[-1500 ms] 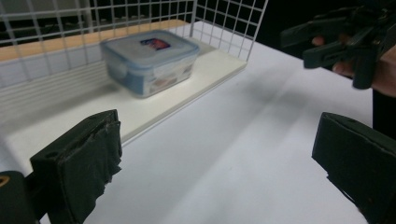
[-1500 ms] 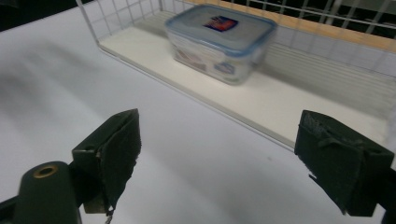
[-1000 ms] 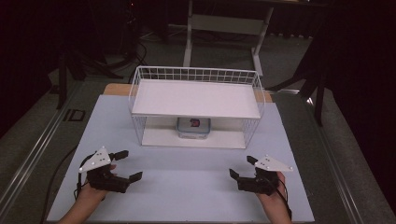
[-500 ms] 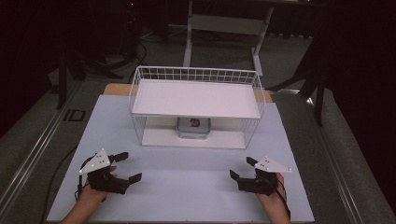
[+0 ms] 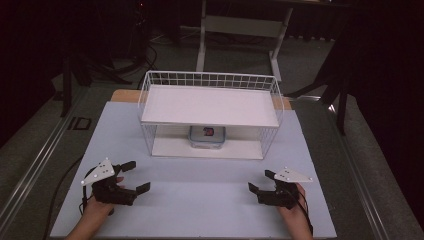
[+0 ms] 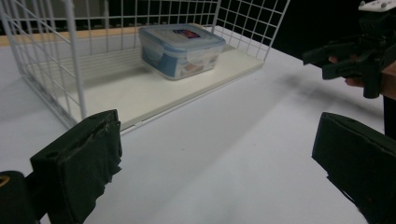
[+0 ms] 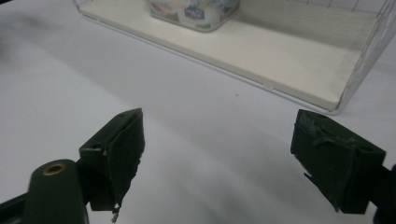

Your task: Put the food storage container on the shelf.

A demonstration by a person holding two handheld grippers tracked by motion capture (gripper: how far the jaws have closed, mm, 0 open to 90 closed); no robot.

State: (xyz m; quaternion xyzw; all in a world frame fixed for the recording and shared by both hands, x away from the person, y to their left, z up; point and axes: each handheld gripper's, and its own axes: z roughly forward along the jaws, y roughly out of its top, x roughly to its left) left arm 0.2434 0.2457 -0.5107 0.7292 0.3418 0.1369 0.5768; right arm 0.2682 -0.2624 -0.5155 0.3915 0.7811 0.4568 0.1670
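Note:
A white wire rack (image 5: 210,106) with two shelves stands at the middle of the white table (image 5: 200,195). On its lower shelf sits a clear plastic food box with a blue lid (image 5: 207,136) (image 6: 181,49) (image 7: 196,11). My left gripper (image 5: 136,176) (image 6: 215,163) rests near the table's front left, open and holding nothing. At the front right my right gripper (image 5: 261,181) (image 7: 217,154) is open too, with nothing between its jaws. The right gripper (image 6: 348,58) shows far off in the left gripper view. Both stand well short of the rack.
A desk frame (image 5: 242,30) and dark stands sit on the floor behind the table. A metal rail (image 5: 35,165) runs along the left side. Bare table surface lies between the two grippers and the rack's front edge.
Both hands have shifted very slightly; the grippers stay open in about the same places. The box and rack have not moved.

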